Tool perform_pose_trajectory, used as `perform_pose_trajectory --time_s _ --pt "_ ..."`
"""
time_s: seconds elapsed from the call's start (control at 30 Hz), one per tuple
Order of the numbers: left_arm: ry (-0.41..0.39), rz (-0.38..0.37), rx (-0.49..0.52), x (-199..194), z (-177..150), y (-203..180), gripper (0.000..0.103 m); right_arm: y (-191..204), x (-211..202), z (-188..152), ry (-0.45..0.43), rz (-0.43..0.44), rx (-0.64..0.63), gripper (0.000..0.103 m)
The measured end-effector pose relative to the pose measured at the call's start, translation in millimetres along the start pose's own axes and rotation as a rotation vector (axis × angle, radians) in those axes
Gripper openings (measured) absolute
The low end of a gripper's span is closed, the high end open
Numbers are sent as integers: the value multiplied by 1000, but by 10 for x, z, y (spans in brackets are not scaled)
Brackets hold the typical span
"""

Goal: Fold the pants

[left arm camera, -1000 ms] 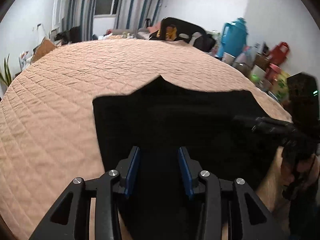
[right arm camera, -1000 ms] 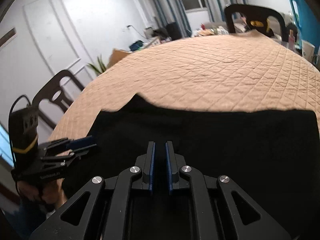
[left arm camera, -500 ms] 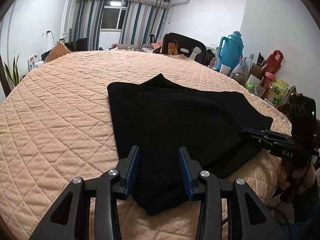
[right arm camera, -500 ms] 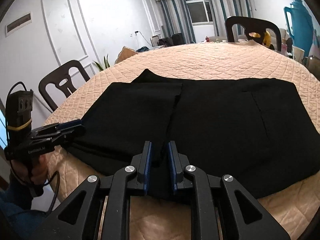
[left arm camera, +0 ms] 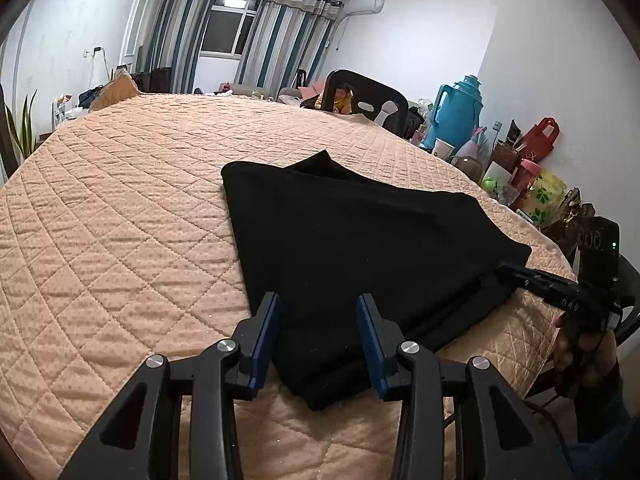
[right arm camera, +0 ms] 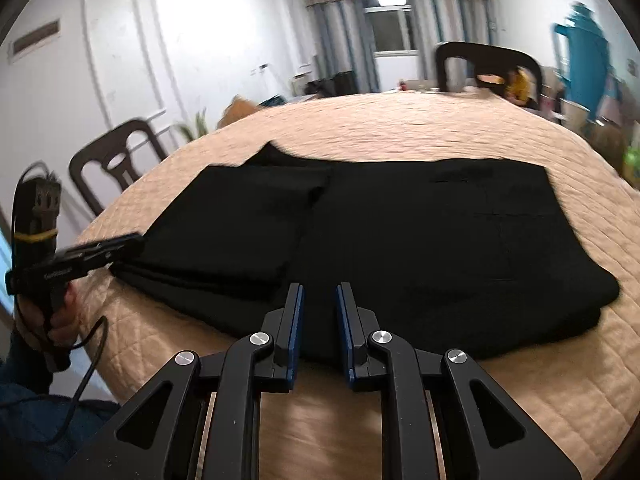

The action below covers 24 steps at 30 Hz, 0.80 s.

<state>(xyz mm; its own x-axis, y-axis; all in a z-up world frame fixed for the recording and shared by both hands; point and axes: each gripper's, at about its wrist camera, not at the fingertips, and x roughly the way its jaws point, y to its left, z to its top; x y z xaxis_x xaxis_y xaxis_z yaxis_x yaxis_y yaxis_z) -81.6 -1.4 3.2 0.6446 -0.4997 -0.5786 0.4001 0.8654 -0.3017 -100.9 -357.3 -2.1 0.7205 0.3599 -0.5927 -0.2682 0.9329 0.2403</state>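
Pants (left arm camera: 356, 240), black and folded into a thick flat stack, are lying on the peach quilted cover (left arm camera: 120, 208) of a round table, close to the near edge where I am standing.

My left gripper (left arm camera: 318, 314) is hanging over the near left corner of the stack, its blue-padded jaws standing apart with the corner of the cloth showing in the gap between them; the pads are not pressing on the fabric. Seen from the right wrist camera, this same gripper (right arm camera: 132, 246) is pointing in from the left, its tips just beside the stack's folded left edge.

My right gripper (right arm camera: 318, 298) is hovering at the front edge of the pants (right arm camera: 400, 248), near the middle of the stack. Its jaws have just been opening and are now sitting a narrow gap apart, with black cloth visible behind the gap but nothing clamped. From the left wrist camera, the right gripper (left arm camera: 506, 270) is reaching in from the right, its tips at the stack's right edge; whether they are touching the fabric I cannot tell.

A folded upper layer is covering the left part of the stack, its edge running toward me. The right wrist picture is blurring slightly.

A dark chair (right arm camera: 116, 160) is standing beyond the table's left side.
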Motion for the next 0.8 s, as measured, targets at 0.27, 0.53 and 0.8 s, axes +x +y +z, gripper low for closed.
perform_pose_trajectory --time_s 0.27,0.53,0.8 --pt "-4 18 10 10 -20 -41 42 -706 -426 -169 -24 -44 291 30" --pt "-7 36 25 30 -21 -86 42 -982 -554 -241 -47 2 529 44" --pt "-9 33 23 42 -27 -96 42 -1067 -470 -92 -84 -86 571 47"
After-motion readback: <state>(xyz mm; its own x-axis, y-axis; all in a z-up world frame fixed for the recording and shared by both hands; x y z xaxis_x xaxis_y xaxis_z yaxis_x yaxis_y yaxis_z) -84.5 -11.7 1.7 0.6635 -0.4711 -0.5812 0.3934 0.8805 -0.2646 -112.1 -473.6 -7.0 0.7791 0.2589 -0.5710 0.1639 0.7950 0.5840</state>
